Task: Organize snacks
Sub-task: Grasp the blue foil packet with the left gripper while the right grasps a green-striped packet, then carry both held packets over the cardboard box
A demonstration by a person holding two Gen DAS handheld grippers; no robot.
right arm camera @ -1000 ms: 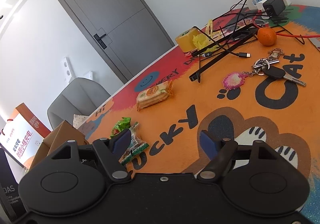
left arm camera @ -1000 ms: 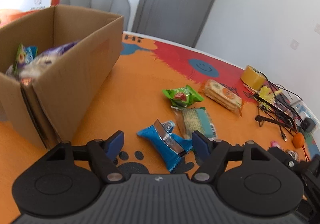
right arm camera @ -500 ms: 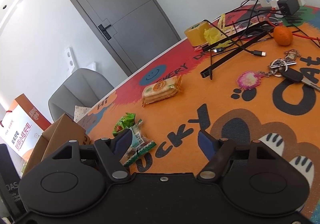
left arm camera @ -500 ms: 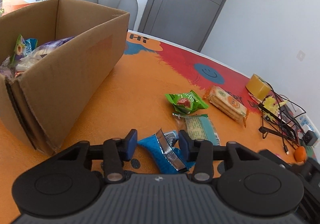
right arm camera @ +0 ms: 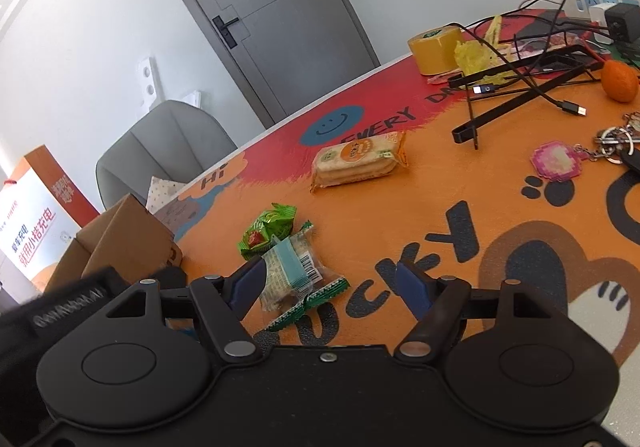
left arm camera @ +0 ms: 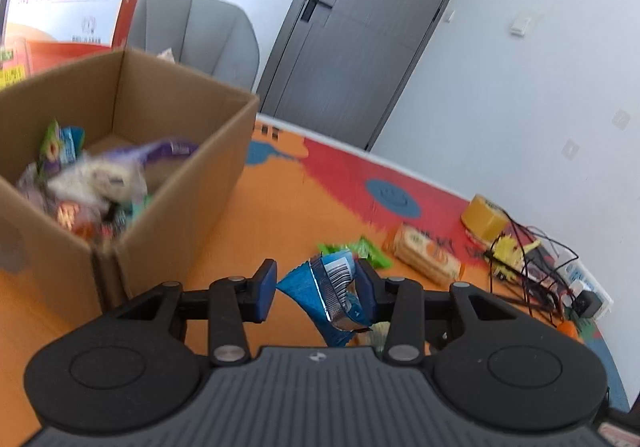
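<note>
We note the left tool point(left arm camera: 316, 287) has closed on the blue packet point(left arm camera: 326, 293) and lifted it off the counter; the box point(left arm camera: 168, 183) lies ahead-left. The right tool point(right arm camera: 330, 287) stands open, empty.

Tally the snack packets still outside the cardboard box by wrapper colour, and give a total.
Blue: 1, the blue packet held in the left tool.
Bright green: 1, the green packet on the mat.
Pale teal with green ends: 1, the biscuit packet just ahead of the right tool.
Orange and clear: 1, the cracker pack.
Total: 4
</note>
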